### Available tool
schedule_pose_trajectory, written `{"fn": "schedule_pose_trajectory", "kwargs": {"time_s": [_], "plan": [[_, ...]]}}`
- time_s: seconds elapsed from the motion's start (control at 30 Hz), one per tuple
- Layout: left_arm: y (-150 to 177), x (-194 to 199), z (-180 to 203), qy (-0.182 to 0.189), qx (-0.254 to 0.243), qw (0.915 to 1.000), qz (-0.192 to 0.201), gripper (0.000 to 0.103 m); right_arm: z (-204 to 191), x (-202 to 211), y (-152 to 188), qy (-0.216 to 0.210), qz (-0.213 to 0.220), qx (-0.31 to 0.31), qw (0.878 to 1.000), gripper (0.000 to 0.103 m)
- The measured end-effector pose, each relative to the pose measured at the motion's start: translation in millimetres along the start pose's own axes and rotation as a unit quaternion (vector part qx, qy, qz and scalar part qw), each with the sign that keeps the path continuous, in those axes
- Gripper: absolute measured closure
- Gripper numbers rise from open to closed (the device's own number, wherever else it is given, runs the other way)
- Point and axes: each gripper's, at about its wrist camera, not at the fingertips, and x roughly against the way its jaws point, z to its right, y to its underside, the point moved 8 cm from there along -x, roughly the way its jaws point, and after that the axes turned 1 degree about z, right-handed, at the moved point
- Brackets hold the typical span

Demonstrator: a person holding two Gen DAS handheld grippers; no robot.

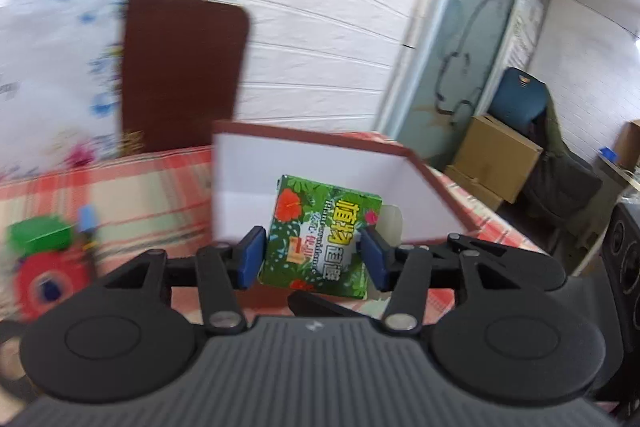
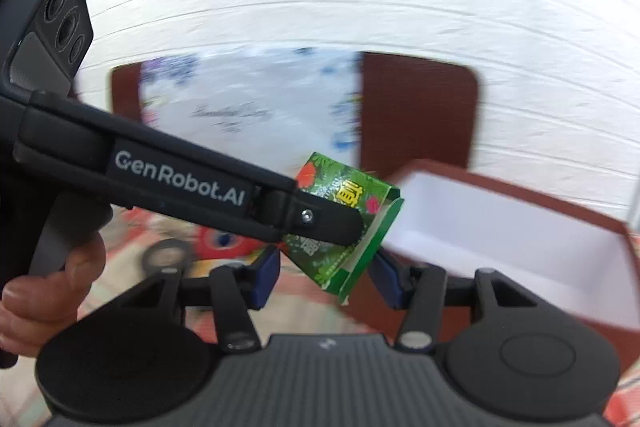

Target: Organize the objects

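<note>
A green floral carton sits between the blue pads of my left gripper, which is shut on its sides. It hangs in front of an open box with a brown rim and white inside. A pale translucent piece shows at the carton's right edge. In the right wrist view one left gripper finger crosses from the left over the carton. The carton's open lower end dips between the pads of my right gripper, with a gap on the left side. The open box stands to the right.
A brown board and a flowered white bag lean on the wall. A red and green toy and a tape roll lie on the checked cloth. Cardboard boxes stand beyond the table's right edge. A hand grips the left handle.
</note>
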Motion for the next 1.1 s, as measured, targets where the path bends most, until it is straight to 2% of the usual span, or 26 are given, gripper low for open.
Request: {"fn": "schedule_pose_trajectory", "kwargs": {"time_s": [0.17,0.23,0.27,0.3,0.37,0.47,0.53,0.7,0.8,0.97,1.1], "plan": [[-19.7,-79.8,49.2,0.019,-0.013,0.9995,-0.02,0.046,95.3,-2.3,-0.3,0.05,-0.011,-0.054,0.997,0.051],[-21.1,-105.6,58.0,0.012,-0.015,0.9992,-0.036,0.045,127.5,-10.5,4.8,0.078,-0.016,-0.072,0.994,0.045],[-20.2,-114.3,59.0,-0.002,-0.019,0.9989,-0.042,0.044,142.0,-16.0,7.8,0.101,-0.019,-0.076,0.992,0.021],[-19.5,-119.2,57.7,-0.017,-0.026,0.9986,-0.044,0.044,154.7,-20.7,11.6,0.127,-0.024,-0.079,0.988,0.008],[-18.8,-118.1,52.5,-0.041,-0.034,0.9978,-0.039,0.044,170.4,-21.8,17.5,0.152,-0.016,-0.094,0.984,0.014],[-17.2,-99.9,41.6,-0.051,-0.029,0.9978,-0.031,0.044,181.2,-9.4,23.4,0.159,0.018,-0.119,0.98,0.014],[-15.0,-81.4,33.4,-0.062,-0.025,0.9975,-0.02,0.044,174.4,-1.1,22.4,0.171,0.04,-0.118,0.977,0.014],[1.0,-26.6,5.1,-0.084,-0.006,0.9964,-0.007,0.044,137.3,24.4,19.9,0.167,0.089,-0.093,0.978,0.014],[17.7,6.2,-16.4,-0.11,-0.005,0.9939,-0.005,0.044,106.4,35.6,21.6,0.145,0.099,-0.083,0.981,0.014],[51.5,55.1,-67.4,-0.175,0.013,0.9845,-0.004,0.044,58.3,11.0,31.3,0.061,0.035,-0.094,0.993,0.015],[80.1,89.1,-116.5,-0.232,0.048,0.9716,-0.011,0.044,16.2,-18.4,43.0,-0.011,-0.029,-0.096,0.995,0.029]]}}
